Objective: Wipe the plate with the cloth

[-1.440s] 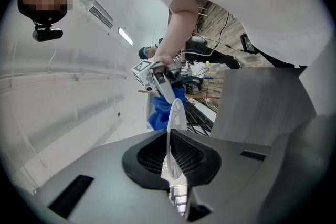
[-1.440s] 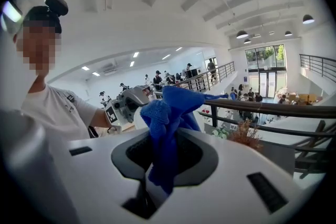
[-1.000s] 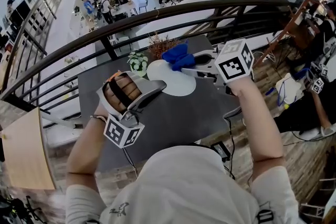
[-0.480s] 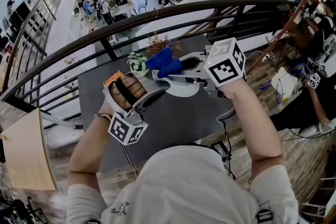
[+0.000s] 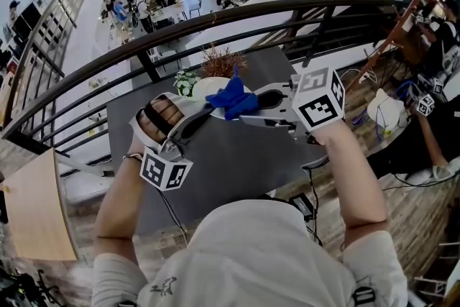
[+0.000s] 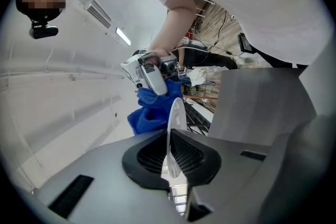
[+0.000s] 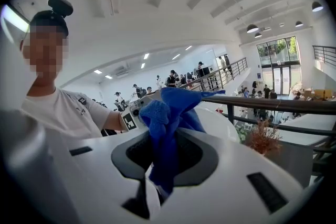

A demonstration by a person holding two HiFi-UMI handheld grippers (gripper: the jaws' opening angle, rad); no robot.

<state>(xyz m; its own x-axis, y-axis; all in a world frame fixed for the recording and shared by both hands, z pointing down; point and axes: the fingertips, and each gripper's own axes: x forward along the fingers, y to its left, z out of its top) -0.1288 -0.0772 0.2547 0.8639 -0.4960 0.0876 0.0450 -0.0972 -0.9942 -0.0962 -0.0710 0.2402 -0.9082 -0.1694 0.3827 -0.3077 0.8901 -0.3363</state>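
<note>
The left gripper [image 5: 203,116] has its jaws pinched on the rim of the white plate [image 5: 199,87], holding it clear of the dark tabletop [image 5: 237,162]; in the left gripper view the plate runs edge-on between the two pads. The right gripper [image 5: 250,107] comes in from 3 o'clock with its jaws clamped on the bunched blue cloth [image 5: 231,101]. The cloth lies against the plate's face at about 4 o'clock of the plate's visible part in the head view. A dried reddish plant [image 5: 219,61] stands at 1 o'clock of the plate, and a small flowering plant [image 5: 185,82] just beside it at 9 o'clock.
</note>
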